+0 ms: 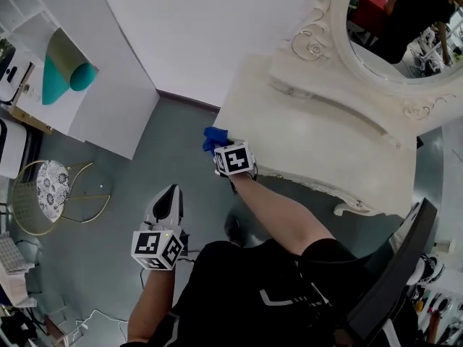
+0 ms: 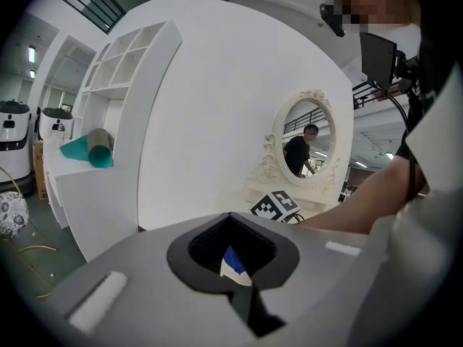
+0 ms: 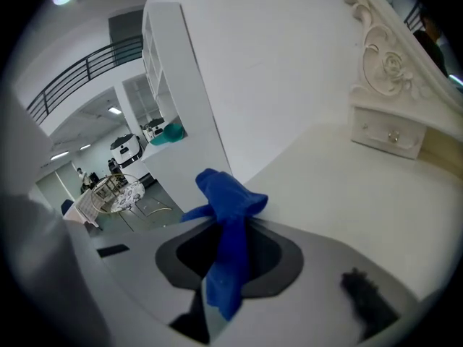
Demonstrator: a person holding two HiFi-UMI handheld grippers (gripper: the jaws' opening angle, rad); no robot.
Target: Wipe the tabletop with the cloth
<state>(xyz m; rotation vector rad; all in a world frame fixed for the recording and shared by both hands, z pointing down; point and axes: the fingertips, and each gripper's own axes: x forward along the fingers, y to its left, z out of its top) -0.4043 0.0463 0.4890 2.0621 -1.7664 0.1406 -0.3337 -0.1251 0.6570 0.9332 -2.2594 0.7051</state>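
Observation:
A blue cloth [image 1: 215, 139] sits bunched at the left front corner of the cream dressing table [image 1: 318, 143]. My right gripper [image 1: 219, 149] is shut on it just over that corner. In the right gripper view the cloth [image 3: 228, 208] sticks up from between the closed jaws, with the pale tabletop [image 3: 376, 194] stretching away to the right. My left gripper [image 1: 168, 197] hangs lower, over the grey floor left of the table, jaws together and holding nothing. The left gripper view faces the table, and a sliver of the cloth [image 2: 233, 262] shows past its own jaws.
An oval mirror [image 1: 405, 27] in a carved frame stands at the table's back, with a small drawer box [image 3: 387, 136] beneath it. A white shelf unit with a teal roll [image 1: 65, 67] stands to the left. A gold wire chair [image 1: 51, 190] sits on the floor.

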